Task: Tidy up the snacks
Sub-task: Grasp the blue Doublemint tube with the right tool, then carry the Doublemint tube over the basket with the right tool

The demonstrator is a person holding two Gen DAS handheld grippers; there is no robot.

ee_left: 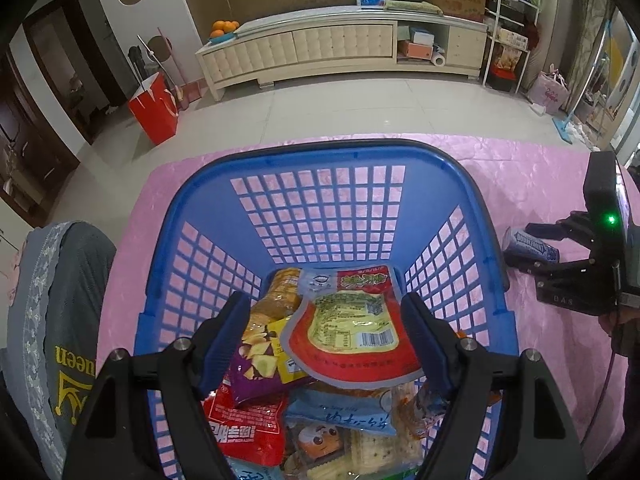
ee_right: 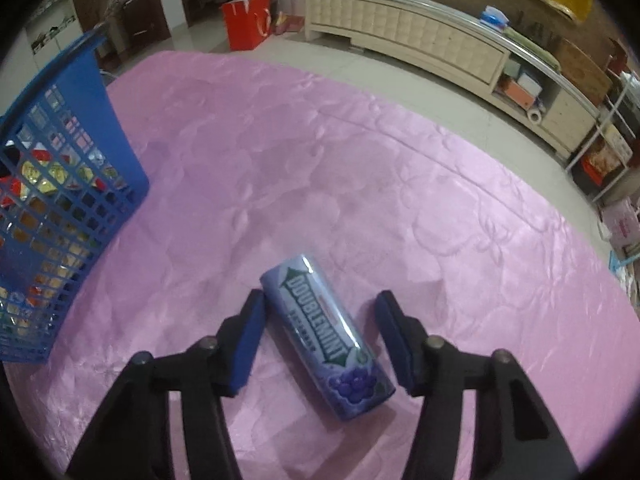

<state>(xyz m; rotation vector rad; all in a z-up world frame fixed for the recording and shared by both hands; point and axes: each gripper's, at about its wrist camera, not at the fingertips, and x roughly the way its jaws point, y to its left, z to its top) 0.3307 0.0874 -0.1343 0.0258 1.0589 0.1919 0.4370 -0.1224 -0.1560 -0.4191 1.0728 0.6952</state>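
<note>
Both fingers spread, Doublemint can between right pair (basket beside)

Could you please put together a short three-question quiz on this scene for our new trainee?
1. True or false: the purple cylindrical Doublemint gum canister lies on its side on the pink embossed tablecloth.
2. Which gripper is positioned above the blue plastic lattice basket? A) left gripper B) right gripper
3. Fill in: the red and yellow flat snack pouch rests on top of the other packets inside the ____.

Key
1. True; it lies between the right gripper's open fingers, not yet clamped.
2. A; its jaws are spread wide over the snack pile.
3. basket.
</note>
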